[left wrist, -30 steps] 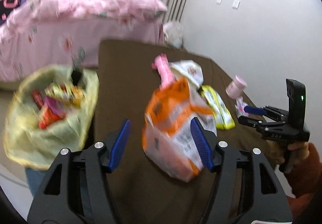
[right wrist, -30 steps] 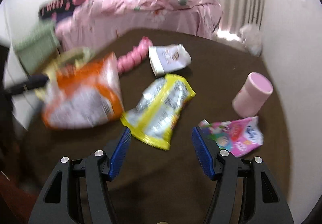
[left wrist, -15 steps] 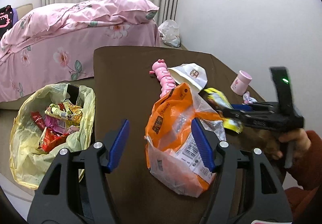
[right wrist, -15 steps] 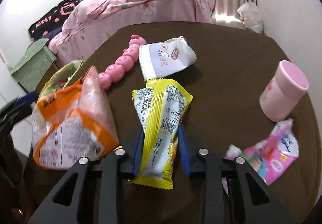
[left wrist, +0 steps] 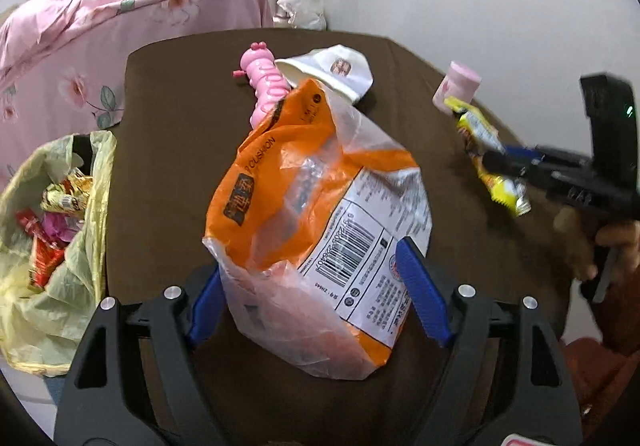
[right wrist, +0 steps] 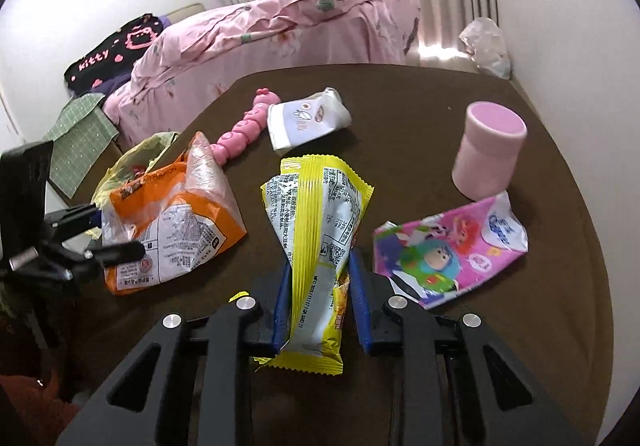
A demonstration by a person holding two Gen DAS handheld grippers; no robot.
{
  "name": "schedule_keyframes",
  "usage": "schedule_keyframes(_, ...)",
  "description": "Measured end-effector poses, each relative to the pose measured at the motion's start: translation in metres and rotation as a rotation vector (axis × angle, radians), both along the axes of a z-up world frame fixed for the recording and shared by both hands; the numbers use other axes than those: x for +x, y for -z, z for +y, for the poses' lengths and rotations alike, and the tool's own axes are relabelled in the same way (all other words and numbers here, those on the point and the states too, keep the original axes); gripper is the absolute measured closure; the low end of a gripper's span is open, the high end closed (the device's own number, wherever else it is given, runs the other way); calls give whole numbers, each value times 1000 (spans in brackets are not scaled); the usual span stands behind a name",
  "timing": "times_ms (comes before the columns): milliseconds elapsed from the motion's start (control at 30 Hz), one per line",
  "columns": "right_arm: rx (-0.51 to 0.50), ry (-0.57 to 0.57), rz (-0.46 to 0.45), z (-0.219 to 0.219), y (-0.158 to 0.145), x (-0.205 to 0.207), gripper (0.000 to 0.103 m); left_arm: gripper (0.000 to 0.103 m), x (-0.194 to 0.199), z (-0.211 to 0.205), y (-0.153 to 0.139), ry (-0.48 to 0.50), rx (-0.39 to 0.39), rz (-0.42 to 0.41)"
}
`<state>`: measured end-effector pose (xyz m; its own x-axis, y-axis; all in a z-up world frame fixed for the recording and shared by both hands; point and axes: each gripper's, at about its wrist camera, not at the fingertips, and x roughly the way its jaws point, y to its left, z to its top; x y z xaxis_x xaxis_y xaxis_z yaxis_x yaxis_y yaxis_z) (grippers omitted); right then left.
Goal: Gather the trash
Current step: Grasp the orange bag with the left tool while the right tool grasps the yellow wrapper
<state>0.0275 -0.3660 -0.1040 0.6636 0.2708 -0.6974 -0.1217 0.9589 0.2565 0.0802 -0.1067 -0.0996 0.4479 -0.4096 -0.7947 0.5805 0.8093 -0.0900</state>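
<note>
**A:** Status on both tongs?

**B:** Right gripper is clamped on the yellow wrapper, pads pinching its lower half so the top fans out above the brown table. From the left wrist view the same wrapper hangs clear of the surface, so I'd call it lifted. Left gripper has its jaws opening, straddling the orange bag. The bag's bottom sits between the blue pads; they flank it and I see no squeeze yet.

**A:** Why so wide on the left?

**B:** My read: the bag is puffy and broad, so it needs the full span before closing. Crinkly film, likely to collapse and slip if pinched shallow.

**A:** Where does it all go?

**B:** Yellow-lined trash bin just off the table's left edge, already holding wrappers. It's close to the left gripper, well apart from the right.

**A:** What's left?

**B:** Cartoon packet just beside the right gripper, and the crushed white carton. Pink cup and pink caterpillar toy may not be trash, can't tell.
</note>
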Motion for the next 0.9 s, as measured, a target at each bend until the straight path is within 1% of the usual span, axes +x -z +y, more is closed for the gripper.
schedule_keyframes(67, -1, 1, -1, 1, 2, -1, 76, 28, 2, -2, 3, -11, 14, 15)
schedule_keyframes(100, -7, 0, -2, 2, 3, -1, 76, 30, 2, -3, 4, -17, 22, 19)
schedule_keyframes(167, -25, -1, -5, 5, 4, -2, 76, 42, 1, -3, 3, -31, 45, 2)
schedule_keyframes(200, -30, -4, -6, 6, 5, -3, 76, 53, 1, -2, 3, -44, 46, -6)
schedule_keyframes(233, -32, -6, -6, 7, 6, -4, 76, 63, 1, 0, 2, -54, 27, 1)
schedule_keyframes(267, -32, -7, -7, 7, 6, -4, 76, 68, 2, 3, 2, -62, 0, 15)
schedule_keyframes(333, -35, -6, -11, 8, 4, -4, 76, 75, 3, 10, -1, -81, -50, 31)
schedule_keyframes(433, -32, 2, -18, 6, 2, -6, 76, 78, 0, 14, -5, -100, -72, 14)
schedule_keyframes(533, -29, 9, -26, 4, 0, -9, 76, 79, -3, 17, -12, -107, -80, -11)
schedule_keyframes(600, -30, 10, -27, 3, 0, -9, 76, 79, -4, 19, -17, -116, -74, -37)
schedule_keyframes(667, -31, 9, -24, 3, 1, -10, 76, 78, -3, 20, -19, -122, -62, -45)
schedule_keyframes(700, -32, 8, -22, 4, 1, -11, 76, 73, -2, 21, -19, -124, -56, -45)
schedule_keyframes(733, -33, 7, -21, 4, 1, -11, 75, 62, -1, 21, -18, -125, -53, -45)
schedule_keyframes(767, -35, 6, -21, 5, 1, -11, 75, 55, 0, 24, -21, -126, -57, -52)
schedule_keyframes(800, -40, 3, -22, 5, 1, -12, 74, 46, 0, 28, -23, -124, -68, -63)
schedule_keyframes(867, -50, 2, -23, 6, 1, -13, 74, 42, -1, 35, -33, -119, -104, -97)
schedule_keyframes(900, -55, 1, -21, 6, 2, -13, 74, 37, -2, 39, -37, -116, -121, -109)
